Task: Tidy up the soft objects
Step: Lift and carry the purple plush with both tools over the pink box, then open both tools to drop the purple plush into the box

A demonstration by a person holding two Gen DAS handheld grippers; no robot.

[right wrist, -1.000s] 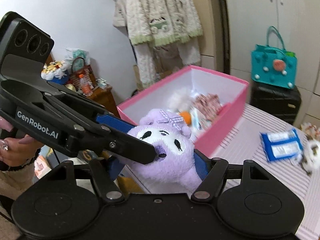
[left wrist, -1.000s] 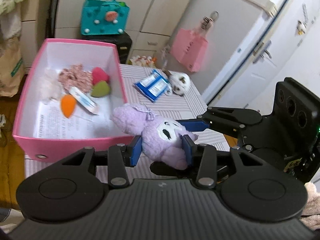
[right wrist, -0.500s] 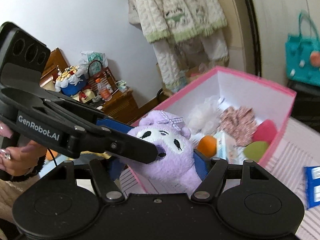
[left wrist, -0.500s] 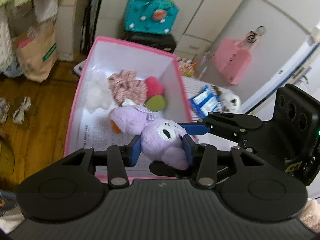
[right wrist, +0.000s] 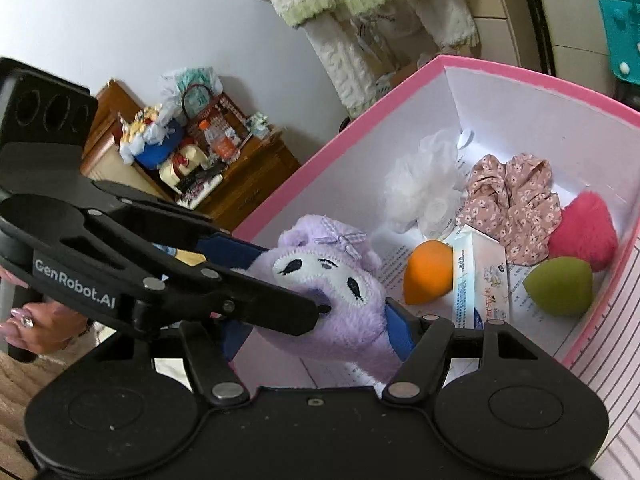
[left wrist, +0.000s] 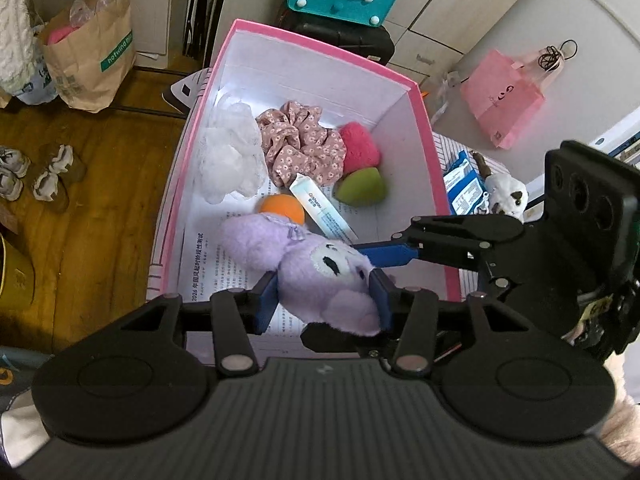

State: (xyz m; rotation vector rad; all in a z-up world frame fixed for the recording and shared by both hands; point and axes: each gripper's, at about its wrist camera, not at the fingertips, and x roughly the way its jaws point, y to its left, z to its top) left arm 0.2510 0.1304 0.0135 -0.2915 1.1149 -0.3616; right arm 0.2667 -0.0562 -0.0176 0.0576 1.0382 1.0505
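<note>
Both grippers carried purple plush [left wrist: 320,276] from table edge to over pink box [left wrist: 424,128] interior. L gripper [left wrist: 324,300] easing open, pads touching plush; R gripper [right wrist: 316,320] closing on it. Release imminent. Beyond: sponges, scrunchie [left wrist: 300,148] already in box.

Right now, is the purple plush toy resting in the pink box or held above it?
Held above it: the purple plush toy sits between both tongs' blue pads, over the pink box.
</note>
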